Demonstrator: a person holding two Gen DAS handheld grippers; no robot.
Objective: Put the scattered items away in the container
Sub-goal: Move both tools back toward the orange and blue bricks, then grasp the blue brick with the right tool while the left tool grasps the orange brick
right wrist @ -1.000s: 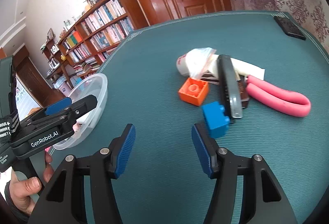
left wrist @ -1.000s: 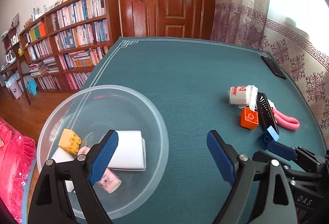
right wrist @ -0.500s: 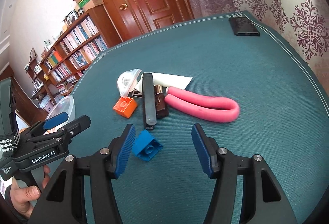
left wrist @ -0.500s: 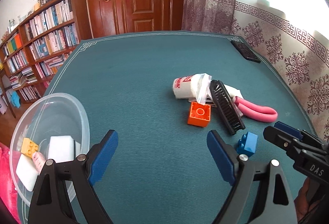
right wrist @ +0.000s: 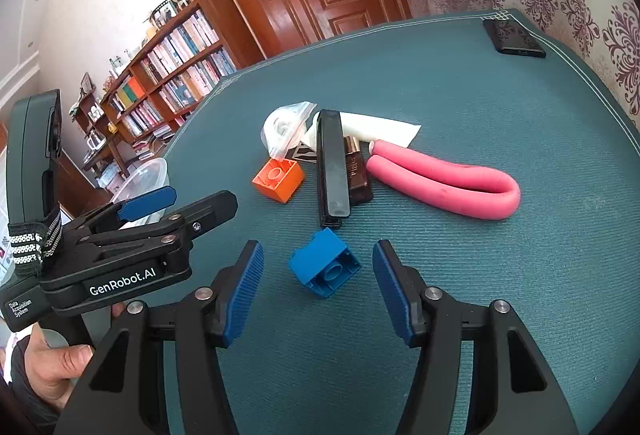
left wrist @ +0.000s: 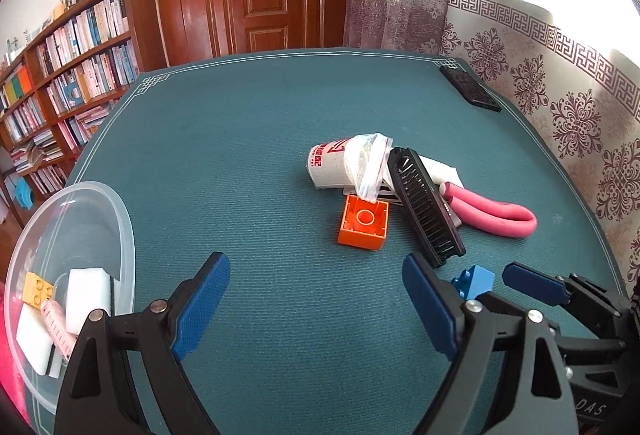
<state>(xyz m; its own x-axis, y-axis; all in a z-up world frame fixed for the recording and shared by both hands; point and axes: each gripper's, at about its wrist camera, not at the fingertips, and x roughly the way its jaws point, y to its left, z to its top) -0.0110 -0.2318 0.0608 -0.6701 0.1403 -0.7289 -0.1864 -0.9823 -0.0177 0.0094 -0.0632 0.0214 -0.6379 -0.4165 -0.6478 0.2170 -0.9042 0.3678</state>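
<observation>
The right gripper (right wrist: 318, 289) hovers low over the teal desk (right wrist: 500, 275), jaws wide apart and empty, bracketing a blue brick (right wrist: 323, 263). The left gripper (left wrist: 316, 309), equally wide and empty, faces an orange brick (left wrist: 363, 222); beyond lie a black comb (left wrist: 426, 207) and pink foam loop (left wrist: 494, 209), the clear bowl (left wrist: 120, 219) at left.

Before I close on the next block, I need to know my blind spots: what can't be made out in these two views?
- Bowl: left view, its near and left side is cut by the frame edge and the left gripper.
- Blue block: left view, mostly behind a finger; clear in the right view.
- Brown bottle: label too small to read, partly under the black comb.
- White tube: mostly covered by the pile.
</observation>
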